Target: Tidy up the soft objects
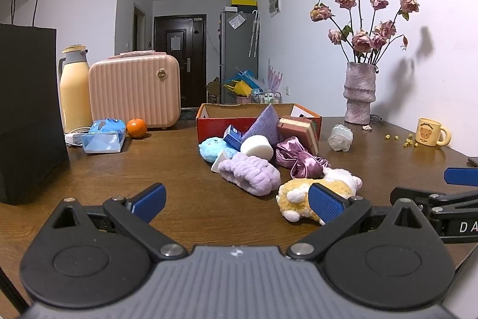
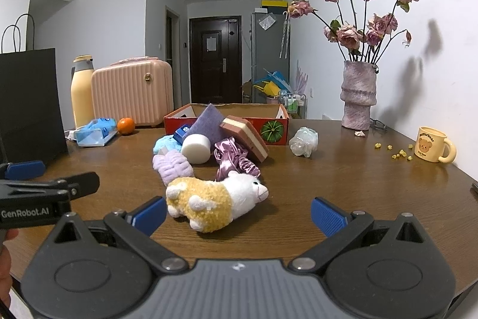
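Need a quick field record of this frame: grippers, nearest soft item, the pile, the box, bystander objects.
left gripper: open, empty, low over the table
right gripper: open, empty
nearest item: plush sheep, lying on its side just ahead of the right gripper
pile: purple headband, satin scrunchie, white sponge, blue plush, striped sponge
box: open, red, behind the pile, purple cloth leaning on it
bystanders: vase, mug, orange, pink case

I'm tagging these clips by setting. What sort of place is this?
Most likely a lived-in apartment: a wooden table holds a vase of dried roses and a bear mug, with an entrance door and fridge beyond.
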The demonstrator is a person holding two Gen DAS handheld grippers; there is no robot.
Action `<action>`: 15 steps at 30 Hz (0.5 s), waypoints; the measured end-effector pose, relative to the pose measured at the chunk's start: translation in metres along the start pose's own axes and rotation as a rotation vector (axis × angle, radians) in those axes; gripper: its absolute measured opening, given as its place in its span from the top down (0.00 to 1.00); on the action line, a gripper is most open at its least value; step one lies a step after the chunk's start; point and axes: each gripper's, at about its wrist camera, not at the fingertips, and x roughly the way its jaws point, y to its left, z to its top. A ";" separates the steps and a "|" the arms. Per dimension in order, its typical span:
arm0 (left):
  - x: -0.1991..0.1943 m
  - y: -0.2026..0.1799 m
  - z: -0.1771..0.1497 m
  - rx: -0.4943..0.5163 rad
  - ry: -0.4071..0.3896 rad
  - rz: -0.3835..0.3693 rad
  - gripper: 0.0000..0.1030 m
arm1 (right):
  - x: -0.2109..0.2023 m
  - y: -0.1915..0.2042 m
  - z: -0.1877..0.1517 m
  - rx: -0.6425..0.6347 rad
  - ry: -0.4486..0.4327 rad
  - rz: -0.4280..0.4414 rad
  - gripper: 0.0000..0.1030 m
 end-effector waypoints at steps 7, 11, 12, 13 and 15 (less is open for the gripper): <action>0.010 0.006 0.000 -0.011 0.013 0.011 0.00 | 0.012 0.003 0.001 -0.014 0.017 0.008 0.00; 0.018 0.011 0.001 -0.016 0.022 0.019 0.00 | 0.021 0.005 0.002 -0.022 0.025 0.016 0.00; 0.019 0.012 0.001 -0.018 0.024 0.022 0.00 | 0.023 0.006 0.002 -0.023 0.028 0.018 0.00; 0.021 0.014 0.002 -0.019 0.025 0.024 0.00 | 0.026 0.006 0.002 -0.024 0.030 0.018 0.00; 0.024 0.017 0.002 -0.022 0.024 0.033 0.00 | 0.032 0.007 0.004 -0.026 0.037 0.019 0.00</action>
